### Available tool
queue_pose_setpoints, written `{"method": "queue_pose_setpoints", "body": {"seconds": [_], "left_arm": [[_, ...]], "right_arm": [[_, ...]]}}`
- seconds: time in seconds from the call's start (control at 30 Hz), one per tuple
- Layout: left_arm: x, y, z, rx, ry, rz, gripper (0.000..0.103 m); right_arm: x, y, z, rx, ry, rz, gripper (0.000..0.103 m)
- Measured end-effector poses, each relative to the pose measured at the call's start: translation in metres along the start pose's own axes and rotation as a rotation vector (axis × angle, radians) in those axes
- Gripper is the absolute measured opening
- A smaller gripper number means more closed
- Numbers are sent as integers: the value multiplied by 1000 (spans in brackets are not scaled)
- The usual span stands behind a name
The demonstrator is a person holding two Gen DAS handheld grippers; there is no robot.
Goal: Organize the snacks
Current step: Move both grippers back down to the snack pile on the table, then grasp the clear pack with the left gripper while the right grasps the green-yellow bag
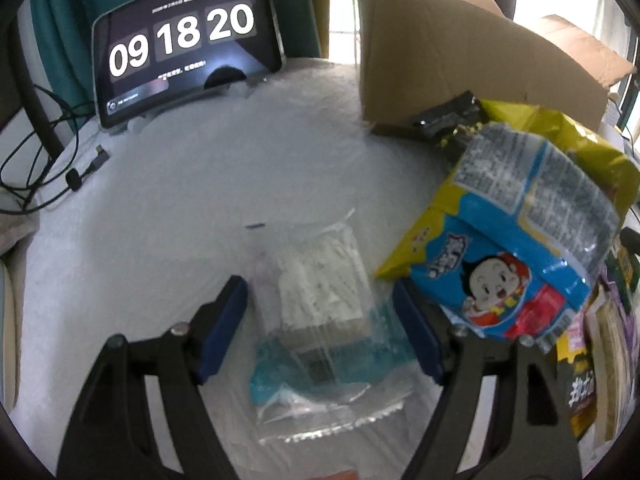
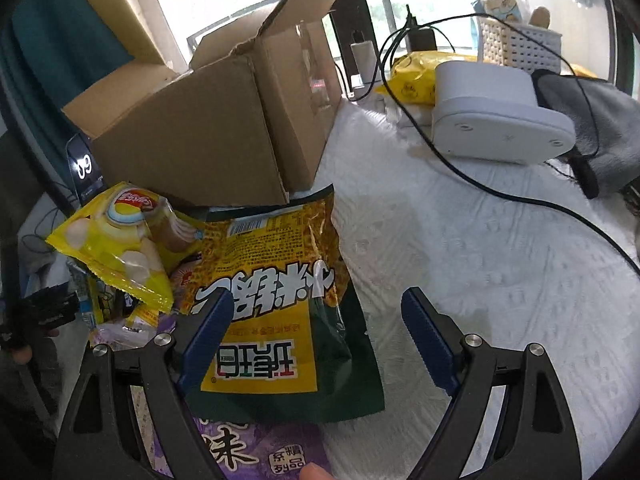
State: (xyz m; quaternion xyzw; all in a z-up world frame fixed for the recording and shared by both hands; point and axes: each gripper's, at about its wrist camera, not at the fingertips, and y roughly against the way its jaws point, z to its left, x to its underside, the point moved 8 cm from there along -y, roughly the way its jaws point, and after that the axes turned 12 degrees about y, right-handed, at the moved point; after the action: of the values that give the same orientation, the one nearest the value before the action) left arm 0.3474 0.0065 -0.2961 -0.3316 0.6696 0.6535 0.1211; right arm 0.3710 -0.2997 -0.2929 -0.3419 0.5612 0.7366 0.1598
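Observation:
My left gripper [image 1: 320,308] is open, its blue pads on either side of a clear plastic bag of white pieces [image 1: 320,312] lying on the white tablecloth. A blue and yellow cartoon snack bag [image 1: 516,232] leans on the pile at its right. My right gripper [image 2: 316,332] is open over a yellow and dark green snack bag [image 2: 276,312]. A yellow chip bag [image 2: 120,240] lies to the left and a purple packet [image 2: 240,452] below. An open cardboard box [image 2: 208,128] stands behind the pile; it also shows in the left wrist view [image 1: 460,64].
A tablet showing a clock [image 1: 184,44] stands at the back left with cables [image 1: 40,160] beside it. A grey-white device [image 2: 496,116], a black cable [image 2: 500,192], a grey cloth [image 2: 592,120] and a white basket [image 2: 516,44] sit at the right.

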Motion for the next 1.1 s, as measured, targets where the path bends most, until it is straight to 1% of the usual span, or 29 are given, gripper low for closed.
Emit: {"method": "queue_pose_setpoints", "body": {"seconds": [0.1,0.27,0.33,0.37,0.43,0.47,0.53,0.57,0.6,0.63,0.7,0.73,0.8,0.87,0.9,1.1], "left_arm": [[-2,-1,2,17,4,-1,79],[-4,1,5,59,23,-4,77],[-5,1,6,54,23,-12,68],[-6,2,6,57,22,-13,67],[-4,5,7,71,21,-13,64],[-4,6,7,76,21,-13,64],[-3,7,9,87,22,-12,62],[-2,8,9,91,22,-12,62],[-1,10,9,96,22,-11,61],[2,13,9,103,21,-10,61],[6,17,10,120,23,-7,61],[8,19,11,127,25,-6,61],[11,22,14,135,27,-6,61],[13,25,17,142,30,-5,61],[13,26,18,144,31,-5,61],[19,38,27,173,53,-7,61]], "right_arm": [[1,-5,0,-2,-9,25,89],[-1,-9,7,-23,-2,37,89],[-3,-13,12,-29,10,43,89],[-3,-14,14,-35,12,44,88],[-4,-16,20,-43,13,45,83],[-5,-16,22,-39,18,45,77],[-4,-15,26,-35,22,42,73],[-4,-14,26,-32,22,39,65],[-4,-13,27,-28,24,38,53],[-4,-12,28,-15,26,37,49],[-3,-9,27,0,28,35,30],[-3,-7,27,4,31,33,28],[-2,-3,29,16,43,28,19],[-2,2,30,23,48,17,17],[-2,5,31,28,51,11,13],[-7,28,35,46,47,-41,10]]}}
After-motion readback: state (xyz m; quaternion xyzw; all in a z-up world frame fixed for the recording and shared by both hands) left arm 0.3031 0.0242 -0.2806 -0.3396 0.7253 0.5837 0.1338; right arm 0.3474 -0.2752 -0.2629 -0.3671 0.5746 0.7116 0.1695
